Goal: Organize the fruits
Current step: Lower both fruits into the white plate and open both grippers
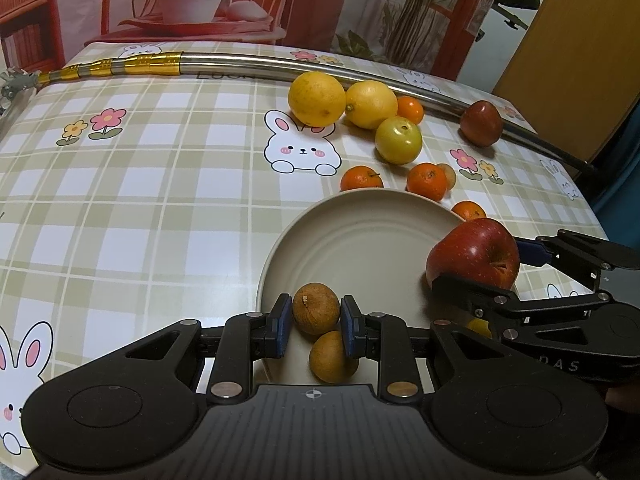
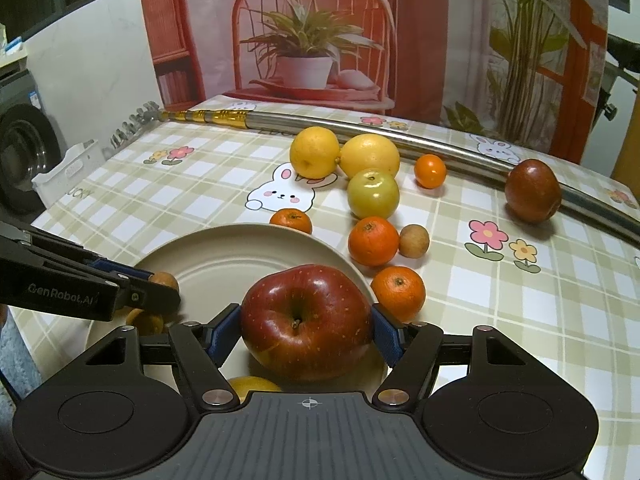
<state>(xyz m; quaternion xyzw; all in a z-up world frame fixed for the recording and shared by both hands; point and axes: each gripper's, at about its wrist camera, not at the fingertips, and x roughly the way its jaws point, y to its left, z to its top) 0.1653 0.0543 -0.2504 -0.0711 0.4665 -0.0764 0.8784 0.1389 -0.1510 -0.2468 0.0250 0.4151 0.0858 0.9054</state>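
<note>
My left gripper [image 1: 316, 330] is shut on a small brown round fruit [image 1: 315, 307], holding it over the near edge of a beige plate [image 1: 360, 240]. A second brown fruit [image 1: 332, 357] lies on the plate just below it. My right gripper [image 2: 306, 334] is shut on a big red apple [image 2: 306, 322] over the plate's [image 2: 240, 252] right side. The apple [image 1: 474, 256] and right gripper [image 1: 480, 270] also show at the right of the left wrist view. A yellow fruit [image 2: 252, 386] lies on the plate under the right gripper.
Beyond the plate lie two yellow citrus [image 2: 314, 152] [image 2: 370, 154], a green apple [image 2: 373, 194], a dark red apple [image 2: 532, 191], several small oranges [image 2: 373, 241] and a brown fruit [image 2: 414, 241]. A metal pole [image 2: 400, 136] crosses the far tablecloth.
</note>
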